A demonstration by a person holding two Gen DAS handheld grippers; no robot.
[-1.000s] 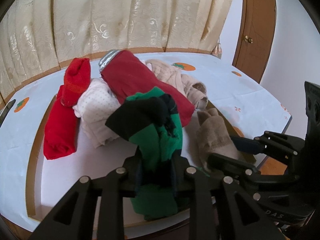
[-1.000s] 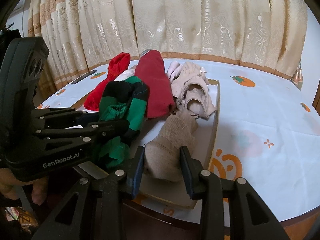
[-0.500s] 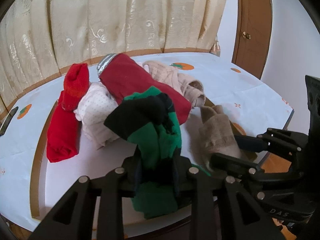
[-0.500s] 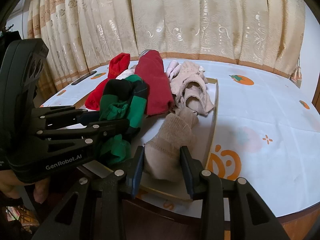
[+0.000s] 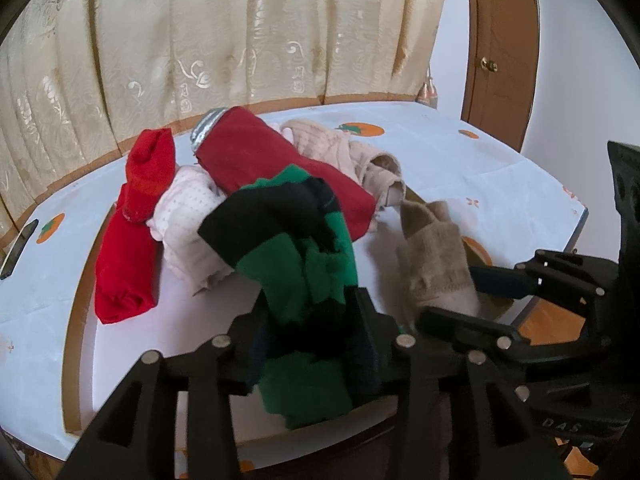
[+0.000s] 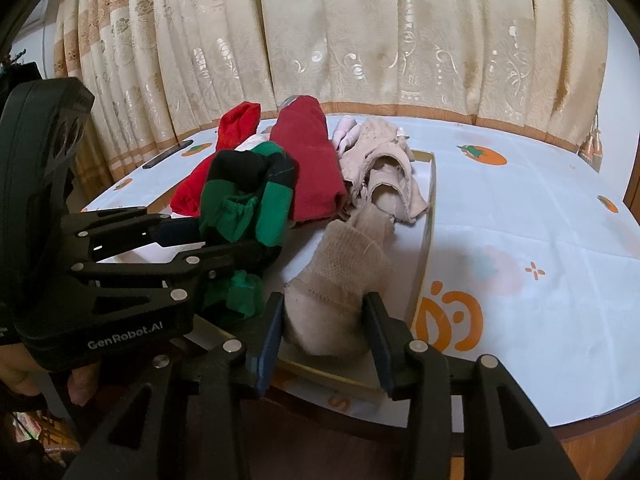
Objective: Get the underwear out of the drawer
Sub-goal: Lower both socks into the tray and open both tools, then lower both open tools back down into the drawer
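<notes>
My left gripper [image 5: 310,316] is shut on a green and black garment [image 5: 296,240], held up over the near edge of a shallow tray [image 5: 74,320]; it also shows in the right wrist view [image 6: 244,208]. My right gripper [image 6: 324,320] is shut on a beige knitted garment [image 6: 344,276], also seen in the left wrist view [image 5: 436,264]. In the tray lie a dark red roll [image 5: 272,164], a bright red roll [image 5: 132,220], a white dotted piece [image 5: 188,216] and beige pieces [image 6: 384,168].
The tray sits on a round table with a white cloth printed with orange fruit [image 6: 520,240]. A dark phone [image 5: 18,248] lies at the table's left. Curtains [image 6: 360,32] hang behind. A wooden door [image 5: 500,52] stands at the right.
Both grippers have drawn back and up a little with their garments. The beige garment is raised more upright off the tray.
</notes>
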